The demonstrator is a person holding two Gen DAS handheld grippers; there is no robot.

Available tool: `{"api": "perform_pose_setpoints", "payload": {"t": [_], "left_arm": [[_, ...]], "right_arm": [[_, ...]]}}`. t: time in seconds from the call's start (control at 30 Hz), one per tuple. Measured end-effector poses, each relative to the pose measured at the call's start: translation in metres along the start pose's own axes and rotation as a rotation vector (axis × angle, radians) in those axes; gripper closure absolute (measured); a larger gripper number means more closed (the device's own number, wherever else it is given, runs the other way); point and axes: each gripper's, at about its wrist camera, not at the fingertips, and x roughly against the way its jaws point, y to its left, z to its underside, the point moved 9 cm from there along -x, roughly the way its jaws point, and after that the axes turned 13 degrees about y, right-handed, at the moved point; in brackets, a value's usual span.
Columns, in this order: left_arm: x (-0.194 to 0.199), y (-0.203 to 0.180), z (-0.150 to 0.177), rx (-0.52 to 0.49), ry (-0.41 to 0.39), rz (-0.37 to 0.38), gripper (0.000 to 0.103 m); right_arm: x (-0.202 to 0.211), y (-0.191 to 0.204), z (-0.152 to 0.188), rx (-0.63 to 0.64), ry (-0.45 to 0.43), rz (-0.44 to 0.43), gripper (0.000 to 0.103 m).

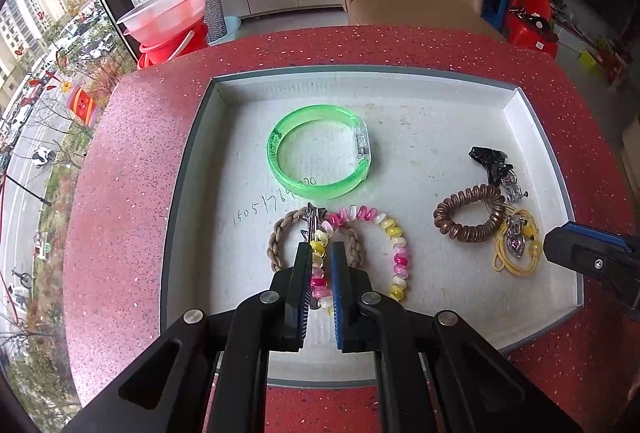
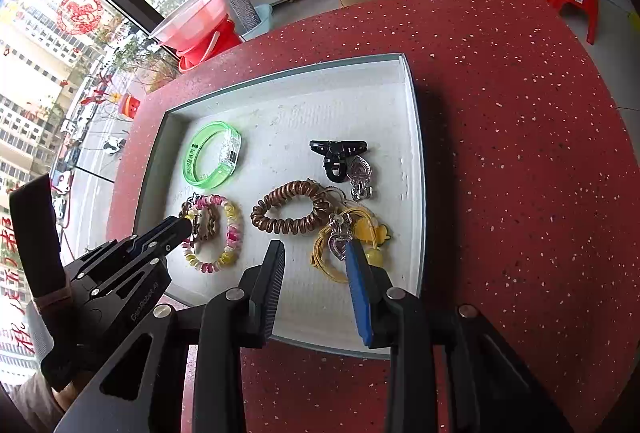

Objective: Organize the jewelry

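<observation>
Left claw along upright hairpin

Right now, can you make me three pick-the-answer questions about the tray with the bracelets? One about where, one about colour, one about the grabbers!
1. Where is the green bangle?
A. inside the tray
B. on the chair
C. on the red table outside the tray

2. What colour is the coiled hair tie in the middle of the tray?
A. blue
B. brown
C. white

3. What is the right gripper doing?
A. squeezing the bangle
B. open, holding nothing
C. shut on the black claw clip

Answers: 1 A, it lies on the tray floor. 2 B, its coils are coppery brown. 3 B, its jaws stand apart with only tray between them.
</observation>
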Motion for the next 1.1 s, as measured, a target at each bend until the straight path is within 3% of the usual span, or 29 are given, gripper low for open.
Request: {"api": "perform_pose_setpoints", "payload": {"t": [0.33, 0.37, 0.4, 0.43, 0.47, 0.63, 0.67, 0.77, 0.83, 0.9, 1.1], "left_arm": [[0.009, 0.004, -0.003, 0.006, -0.017, 0.029, 0.073], [0.010, 0.005, -0.003, 0.008, -0.019, 0.031, 0.060], [0.010, 0.006, -0.003, 0.012, -0.021, 0.032, 0.008], [0.013, 0.008, -0.003, 0.026, -0.030, 0.016, 0.000], [0.019, 0.011, -0.004, 0.034, -0.064, 0.005, 0.000], [0.025, 0.011, -0.004, 0.025, -0.075, 0.014, 0.000], [0.026, 0.013, -0.004, 0.029, -0.075, 0.013, 0.000], [0.027, 0.016, -0.002, 0.036, -0.064, 0.005, 0.000], [0.028, 0.017, 0.001, 0.037, -0.064, -0.003, 0.000], [0.029, 0.020, 0.004, 0.037, -0.065, -0.012, 0.000], [0.037, 0.023, 0.018, 0.032, -0.079, -0.035, 0.000]], "right_arm": [[0.013, -0.008, 0.005, -0.023, -0.026, 0.007, 0.068], [0.014, -0.009, 0.006, -0.024, -0.028, 0.008, 0.068], [0.015, -0.010, 0.007, -0.024, -0.029, 0.009, 0.068], [0.015, -0.011, 0.007, -0.026, -0.030, 0.009, 0.068], [0.016, -0.011, 0.008, -0.027, -0.031, 0.010, 0.068], [0.015, -0.011, 0.009, -0.031, -0.030, 0.013, 0.068], [0.015, -0.011, 0.009, -0.027, -0.031, 0.017, 0.065], [0.019, -0.007, 0.009, -0.004, -0.054, 0.044, 0.039], [0.023, -0.004, 0.009, 0.011, -0.074, 0.063, 0.035], [0.025, -0.002, 0.010, 0.017, -0.085, 0.075, 0.023], [0.030, -0.001, 0.014, 0.013, -0.115, 0.099, 0.016]]}}
